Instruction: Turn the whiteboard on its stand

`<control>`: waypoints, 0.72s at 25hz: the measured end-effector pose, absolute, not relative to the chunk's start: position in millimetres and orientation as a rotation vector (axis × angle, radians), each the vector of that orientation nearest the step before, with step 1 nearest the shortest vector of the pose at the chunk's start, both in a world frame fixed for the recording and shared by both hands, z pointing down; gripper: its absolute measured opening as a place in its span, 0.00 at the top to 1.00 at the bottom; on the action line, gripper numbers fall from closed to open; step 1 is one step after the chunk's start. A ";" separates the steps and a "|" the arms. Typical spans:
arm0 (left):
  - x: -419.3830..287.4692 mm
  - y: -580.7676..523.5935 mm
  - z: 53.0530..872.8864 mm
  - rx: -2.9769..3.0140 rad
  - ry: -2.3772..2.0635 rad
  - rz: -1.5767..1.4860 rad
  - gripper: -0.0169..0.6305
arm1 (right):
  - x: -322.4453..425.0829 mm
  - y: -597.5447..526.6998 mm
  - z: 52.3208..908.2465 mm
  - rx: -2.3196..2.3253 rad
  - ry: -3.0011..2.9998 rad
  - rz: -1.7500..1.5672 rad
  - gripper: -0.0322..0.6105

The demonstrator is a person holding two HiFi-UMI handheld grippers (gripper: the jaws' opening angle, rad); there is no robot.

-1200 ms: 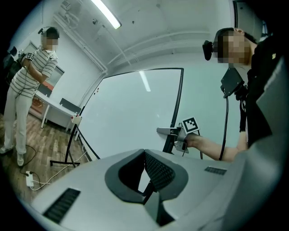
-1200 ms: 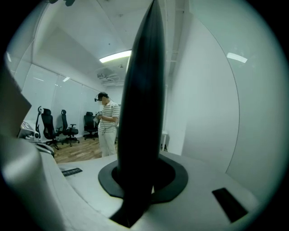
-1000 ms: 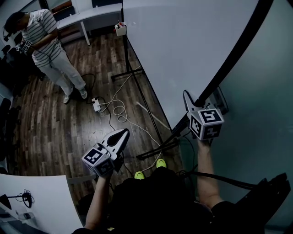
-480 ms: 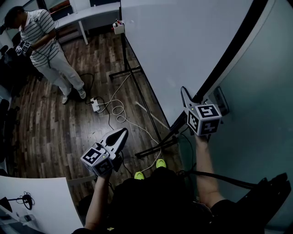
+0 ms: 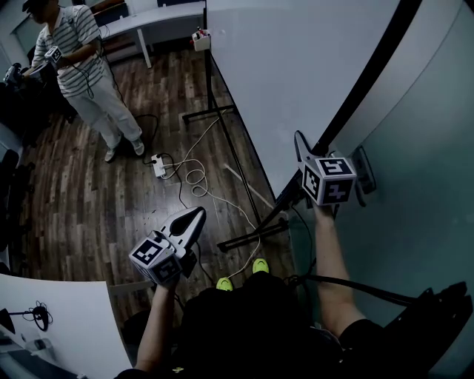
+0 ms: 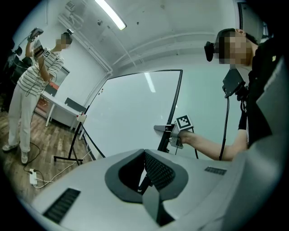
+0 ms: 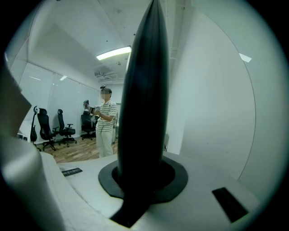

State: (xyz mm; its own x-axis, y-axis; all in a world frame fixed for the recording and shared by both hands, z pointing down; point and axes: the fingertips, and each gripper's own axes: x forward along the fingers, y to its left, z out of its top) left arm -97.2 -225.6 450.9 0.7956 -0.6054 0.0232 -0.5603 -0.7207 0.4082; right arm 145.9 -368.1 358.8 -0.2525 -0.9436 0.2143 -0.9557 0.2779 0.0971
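The whiteboard (image 5: 296, 66) is a large white panel with a black frame (image 5: 363, 89), and it fills the upper right of the head view. Its black stand (image 5: 243, 185) runs down to feet on the wood floor. My right gripper (image 5: 305, 164) is shut on the frame's near edge. In the right gripper view the black frame (image 7: 142, 90) stands upright between the jaws of my right gripper (image 7: 140, 176). My left gripper (image 5: 198, 216) hangs over the floor left of the stand, shut and holding nothing. The left gripper view shows the left gripper (image 6: 144, 154) and, beyond it, the whiteboard (image 6: 131, 113).
A person in a striped shirt (image 5: 81, 66) stands at the back left. A power strip (image 5: 157, 161) and white cables (image 5: 194, 181) lie on the floor by the stand. A white desk (image 5: 148, 22) stands behind, a white table (image 5: 52, 326) at lower left, and a wall (image 5: 422, 185) close on the right.
The right gripper has risen slightly with the frame edge, which now looks a little steeper. The person at the back has shifted further away. The left gripper has hardly moved.
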 end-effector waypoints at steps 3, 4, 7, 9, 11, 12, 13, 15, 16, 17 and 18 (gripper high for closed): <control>-101.4 -223.7 451.8 2.578 -0.897 -0.163 0.95 | 141.5 -375.9 358.6 1.764 -2.315 0.078 0.86; -102.4 -223.3 451.4 2.575 -0.901 -0.165 0.95 | 140.6 -379.5 358.1 1.766 -2.315 0.079 0.86; -105.8 -223.4 456.3 2.567 -0.916 -0.166 0.95 | 138.8 -392.7 359.2 1.772 -2.307 0.075 0.86; -107.7 -222.8 459.6 2.560 -0.926 -0.165 0.95 | 138.0 -400.3 361.9 1.775 -2.297 0.070 0.86; -109.8 -224.2 460.2 2.554 -0.940 -0.165 0.95 | 137.9 -408.9 364.1 1.775 -2.298 0.073 0.86; -111.6 -225.7 461.6 2.554 -0.947 -0.164 0.95 | 137.7 -414.0 365.1 1.774 -2.301 0.076 0.86; -113.5 -227.2 463.5 2.556 -0.953 -0.159 0.95 | 137.0 -419.1 366.0 1.773 -2.303 0.078 0.86; -118.2 -229.4 467.0 2.566 -0.969 -0.150 0.95 | 134.6 -428.0 366.9 1.770 -2.301 0.079 0.86; -120.3 -230.1 466.7 2.564 -0.979 -0.152 0.95 | 133.1 -431.6 366.9 1.768 -2.301 0.079 0.86; -121.7 -230.5 465.2 2.557 -0.987 -0.157 0.95 | 131.8 -435.1 366.9 1.766 -2.302 0.077 0.86; -122.1 -230.8 463.4 2.549 -0.991 -0.163 0.95 | 130.9 -438.6 366.9 1.765 -2.303 0.076 0.86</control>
State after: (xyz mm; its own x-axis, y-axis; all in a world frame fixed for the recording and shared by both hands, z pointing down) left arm -122.1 -230.8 463.4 0.7421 -0.6694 0.0350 -0.6227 -0.6691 0.4056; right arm 130.9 -438.6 366.9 -0.2429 -0.9449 0.2194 -0.9574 0.2700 0.1029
